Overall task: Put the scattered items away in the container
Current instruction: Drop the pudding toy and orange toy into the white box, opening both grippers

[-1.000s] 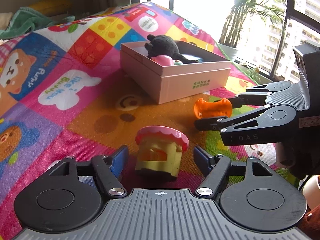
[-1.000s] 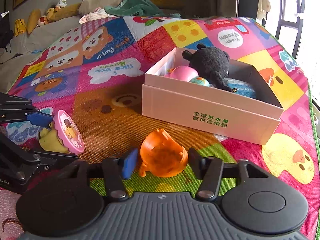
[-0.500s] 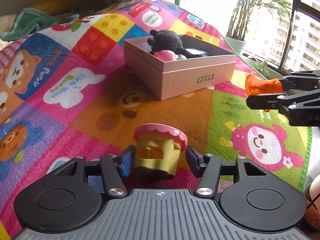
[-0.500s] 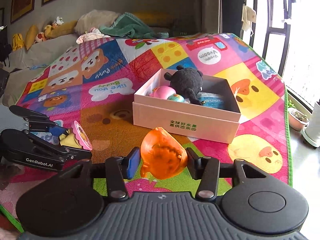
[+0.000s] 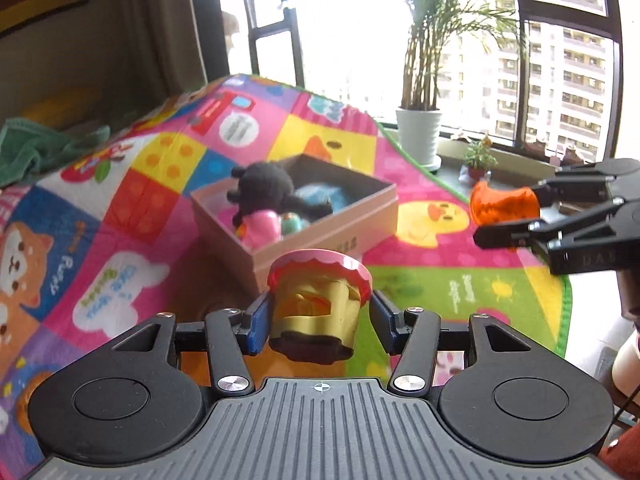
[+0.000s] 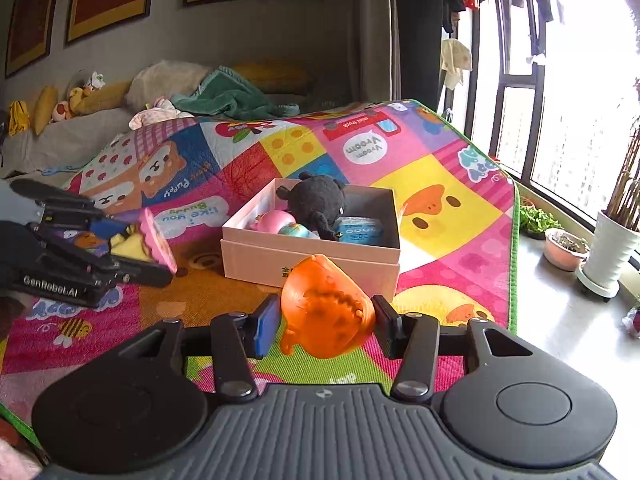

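A yellow toy cup with a pink scalloped lid hangs above the play mat between the blue pads of my left gripper, whose jaws are closing and press on it. My right gripper is shut on an orange toy, also held in the air. Ahead of both stands the open pink box holding a black plush, a pink toy and a blue packet. In the left wrist view the right gripper with the orange toy floats right of the box.
The colourful mat ends in a green border near the window, with bare floor beyond. A white potted palm and a small pink pot stand there. A green towel and cushions lie behind the mat.
The left jaws narrowed onto the yellow cup and lifted it off the mat. The right gripper rose and moved away from the mat with the orange toy; the box now looks lower in both views.
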`<state>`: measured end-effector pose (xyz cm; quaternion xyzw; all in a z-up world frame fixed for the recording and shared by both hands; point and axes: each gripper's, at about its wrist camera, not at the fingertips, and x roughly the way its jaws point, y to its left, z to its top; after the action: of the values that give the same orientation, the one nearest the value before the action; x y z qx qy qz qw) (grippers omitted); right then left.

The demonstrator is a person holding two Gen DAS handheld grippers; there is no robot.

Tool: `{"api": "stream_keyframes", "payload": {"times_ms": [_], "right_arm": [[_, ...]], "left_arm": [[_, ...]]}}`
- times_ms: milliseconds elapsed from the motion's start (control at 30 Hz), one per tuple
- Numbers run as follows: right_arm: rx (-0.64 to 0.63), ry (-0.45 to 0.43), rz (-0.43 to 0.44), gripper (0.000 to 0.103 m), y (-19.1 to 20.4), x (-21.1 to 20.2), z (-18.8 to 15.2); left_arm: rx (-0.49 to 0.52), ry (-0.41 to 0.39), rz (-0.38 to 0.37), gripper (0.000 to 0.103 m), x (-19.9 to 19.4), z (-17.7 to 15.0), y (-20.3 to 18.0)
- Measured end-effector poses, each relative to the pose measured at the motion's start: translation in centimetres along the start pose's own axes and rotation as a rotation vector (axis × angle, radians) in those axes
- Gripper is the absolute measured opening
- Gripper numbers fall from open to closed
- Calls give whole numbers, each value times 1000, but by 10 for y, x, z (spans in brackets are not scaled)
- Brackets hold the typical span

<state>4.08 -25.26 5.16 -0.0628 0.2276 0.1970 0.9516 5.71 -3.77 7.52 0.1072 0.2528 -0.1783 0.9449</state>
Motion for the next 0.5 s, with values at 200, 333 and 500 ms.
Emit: {"api": "stream_keyframes", "payload": {"times_ms": [200, 333, 500], "right_arm": [[24, -15, 44, 49, -10, 1, 7], [19, -7, 60, 49, -16, 14, 12], [36, 43, 49, 49, -28, 37, 12]], "left_arm": [[53, -74, -14, 57, 47, 64, -1], [72, -89, -38, 58, 98, 91, -6], [-64, -17, -97, 91, 142, 85, 17]]}}
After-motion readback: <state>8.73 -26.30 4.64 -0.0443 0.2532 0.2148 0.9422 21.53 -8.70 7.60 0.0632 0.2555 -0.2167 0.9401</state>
